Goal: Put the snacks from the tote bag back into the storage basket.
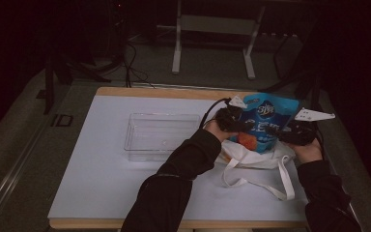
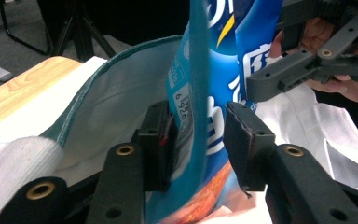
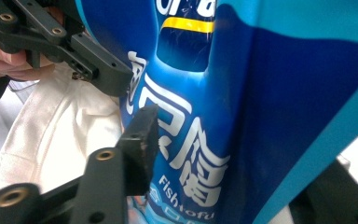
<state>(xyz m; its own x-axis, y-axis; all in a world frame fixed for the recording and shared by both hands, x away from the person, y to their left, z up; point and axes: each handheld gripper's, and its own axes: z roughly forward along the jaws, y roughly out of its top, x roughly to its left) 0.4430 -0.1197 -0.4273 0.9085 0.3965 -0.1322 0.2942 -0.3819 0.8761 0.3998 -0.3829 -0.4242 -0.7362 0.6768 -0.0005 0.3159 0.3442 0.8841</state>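
A blue snack bag point(image 1: 265, 116) with white lettering stands upright in the mouth of a white cloth tote bag point(image 1: 256, 162) at the table's right. My left gripper point(image 1: 237, 125) reaches in from its left side. In the left gripper view the blue snack bag point(image 2: 216, 70) lies edge-on between the jaws of my left gripper point(image 2: 198, 135), and both pads point(image 2: 161, 140) touch it. My right gripper point(image 1: 282, 133) is at the bag's right side. In the right gripper view one pad point(image 3: 140, 135) lies against the blue snack bag point(image 3: 261, 116); the other jaw is hidden behind it.
An empty clear plastic tray point(image 1: 159, 135) sits left of the tote bag on the white tabletop point(image 1: 101, 183). The tote's straps point(image 1: 280, 181) trail toward the front edge. A metal stand point(image 1: 212, 29) and cables are on the floor beyond the table.
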